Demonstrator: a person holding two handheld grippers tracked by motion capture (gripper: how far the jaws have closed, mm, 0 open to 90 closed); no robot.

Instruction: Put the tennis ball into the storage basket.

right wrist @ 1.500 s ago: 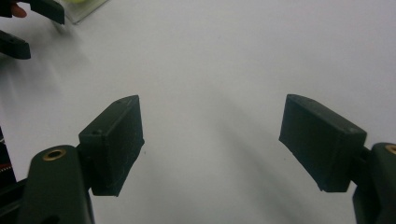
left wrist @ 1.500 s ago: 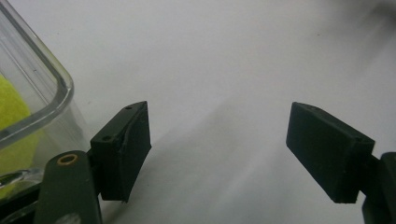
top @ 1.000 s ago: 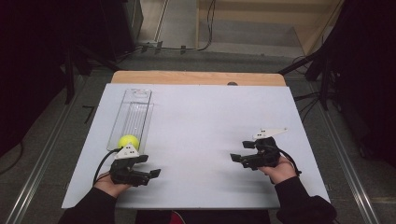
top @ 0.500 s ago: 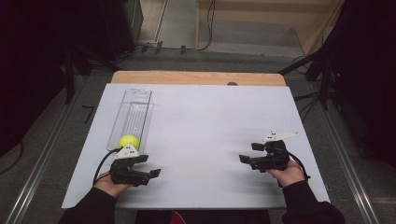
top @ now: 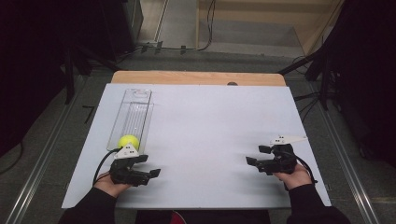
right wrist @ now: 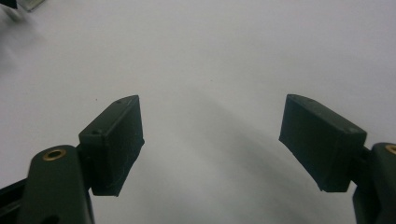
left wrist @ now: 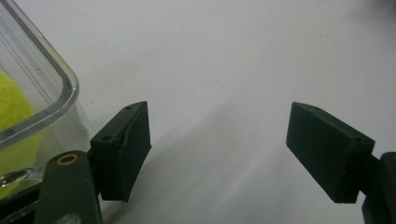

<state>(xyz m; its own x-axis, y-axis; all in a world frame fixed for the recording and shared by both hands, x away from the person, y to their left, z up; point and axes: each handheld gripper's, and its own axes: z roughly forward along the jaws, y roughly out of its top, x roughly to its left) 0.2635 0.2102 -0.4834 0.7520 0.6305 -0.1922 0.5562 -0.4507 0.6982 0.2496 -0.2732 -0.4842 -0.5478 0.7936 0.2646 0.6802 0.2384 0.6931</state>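
1. Biggest first: one table (top: 205, 135), white top w/ a wooden strip along the far edge. Nothing on the white has shifted in the last sec; the bare middle looks the same as it did

2. One clear tube (top: 130, 116), lying lengthwise on the left side, running away from me. It hasn't budged vs a sec ago. In the left gripper view its rounded near rim (left wrist: 44, 88) sits just beside my left-hand jaw, close but I can't tell if touching

3. Two grippers. Right gripper (top: 254, 156) is the one that changed: over the last sec I slid it outward and a bit toward me, so it's now nearer the table's right edge, well apart from the tube. Jaws spread wide, nothing between them, only bare white in the right gripper view (right wrist: 210, 140)

4. Left gripper (top: 149, 165) stayed put, parked at the tube's near end. Jaws spread wide too, holding nothing; left gripper view shows plain table between them (left wrist: 217, 149)

5. One ball (top: 128, 141), yellow-green, inside the tube at its near end, just beyond my left gripper. Same spot as before. It also shows through the clear wall (left wrist: 14, 126)

6. My read: right hand backing off, left idle at the tube w/ the ball sitting inside, so either the ball job's done or not begun; neither gripper has anything in hand atm. No 2nd ball or 2nd tube anywhere I can see
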